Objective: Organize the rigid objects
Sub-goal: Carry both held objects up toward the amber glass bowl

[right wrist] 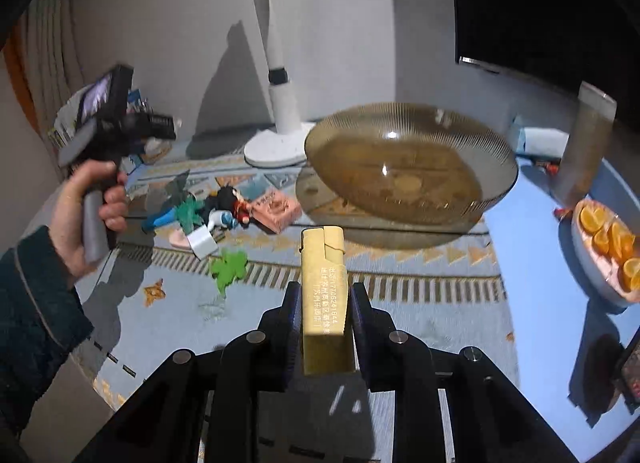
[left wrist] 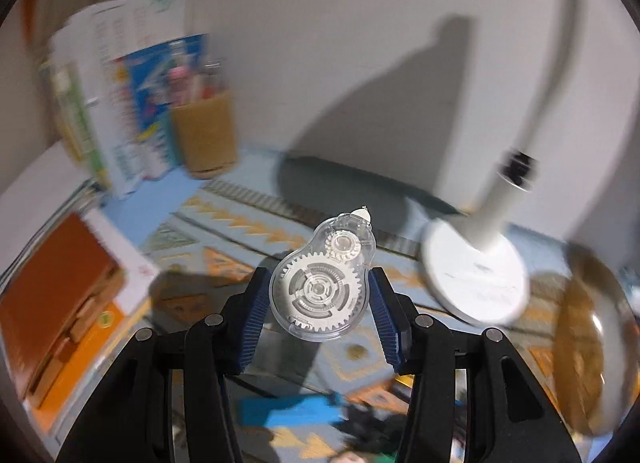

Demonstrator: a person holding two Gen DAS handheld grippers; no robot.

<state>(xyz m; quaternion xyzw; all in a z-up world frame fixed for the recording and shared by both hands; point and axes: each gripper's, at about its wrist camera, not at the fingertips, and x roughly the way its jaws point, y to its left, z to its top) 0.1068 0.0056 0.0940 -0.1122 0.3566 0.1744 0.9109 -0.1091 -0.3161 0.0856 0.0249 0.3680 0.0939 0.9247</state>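
- The left gripper [left wrist: 318, 299] pinches a clear plastic, pear-shaped correction-tape dispenser with white gears inside [left wrist: 322, 283]; its blue ribbed pads [left wrist: 256, 315] press on the dispenser's two sides and hold it in the air above the patterned blue and orange table mat [left wrist: 240, 231].
- The right gripper [right wrist: 324, 315] pinches a tan, box-shaped lighter with printed white characters [right wrist: 324, 291]; the pads bear on its long sides and its cap end points toward the ribbed amber glass bowl [right wrist: 408, 167].
- Both objects are thus lifted and in carriage: the step in hand looks like the transport, with the bowl as the likely place to put them, though that is a judgement.
- Other small items lie loose on the mat, among them a pink box [right wrist: 276, 209] and a small doll with dark hair [right wrist: 230, 203].
- The next move calls for bringing the lighter over the bowl's rim, low enough to drop gently, then spreading the fingers; the white desk lamp base [right wrist: 276, 147] stands just beside the bowl and must be avoided.
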